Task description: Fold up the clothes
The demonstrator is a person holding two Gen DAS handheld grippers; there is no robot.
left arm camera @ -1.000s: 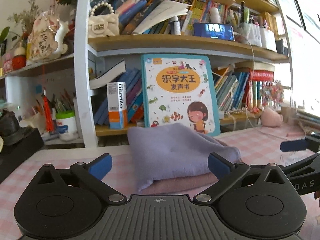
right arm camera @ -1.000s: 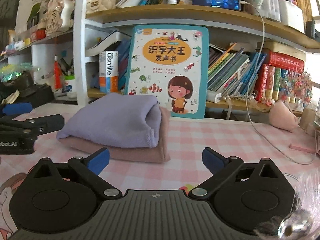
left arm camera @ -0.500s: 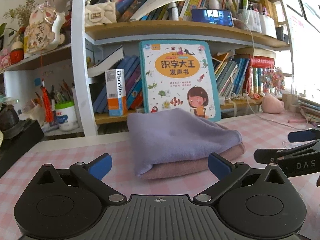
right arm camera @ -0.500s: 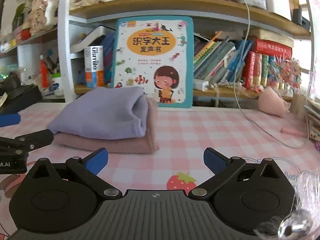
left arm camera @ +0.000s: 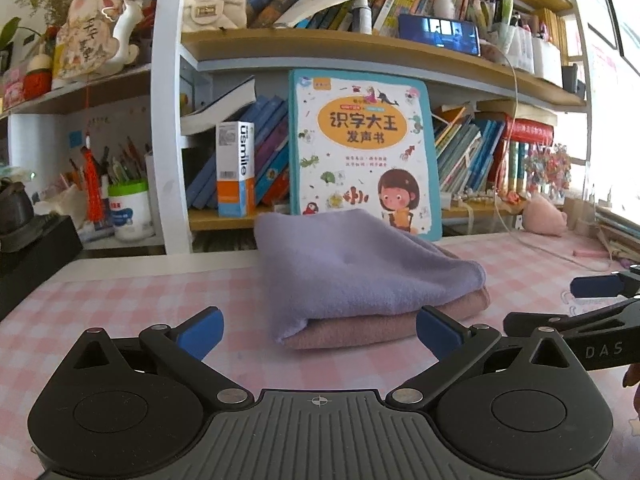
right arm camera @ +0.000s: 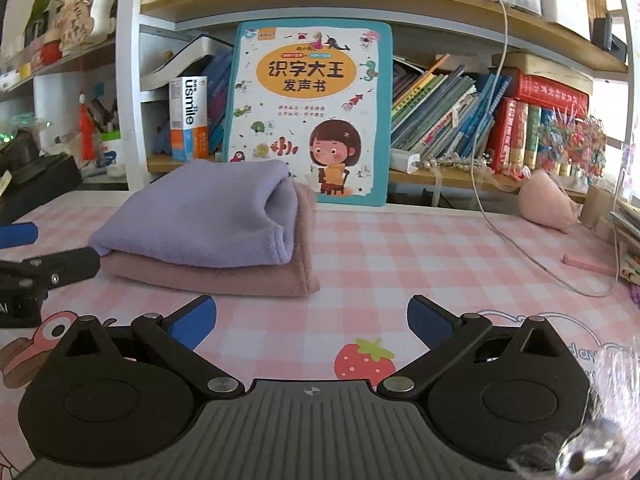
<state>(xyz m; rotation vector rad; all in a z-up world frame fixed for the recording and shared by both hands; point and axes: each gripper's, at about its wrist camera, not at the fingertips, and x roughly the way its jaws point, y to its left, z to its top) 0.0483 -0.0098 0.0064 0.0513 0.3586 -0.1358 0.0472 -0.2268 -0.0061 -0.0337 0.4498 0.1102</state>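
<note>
We look low across the counter (left arm camera: 120,292) from both wrist cameras, each riding just behind its own claw and facing the bookshelf along the far edge. The left view sits near the counter's left side, with the folded stack (left arm camera: 360,276) close ahead; the right claw (left arm camera: 576,300) enters at its right margin. The right view sits further right and looks slightly leftward, the left claw (right arm camera: 36,252) showing at its left margin. We see the stack (right arm camera: 208,228), the picture book (right arm camera: 308,108) and the shelf in both.
</note>
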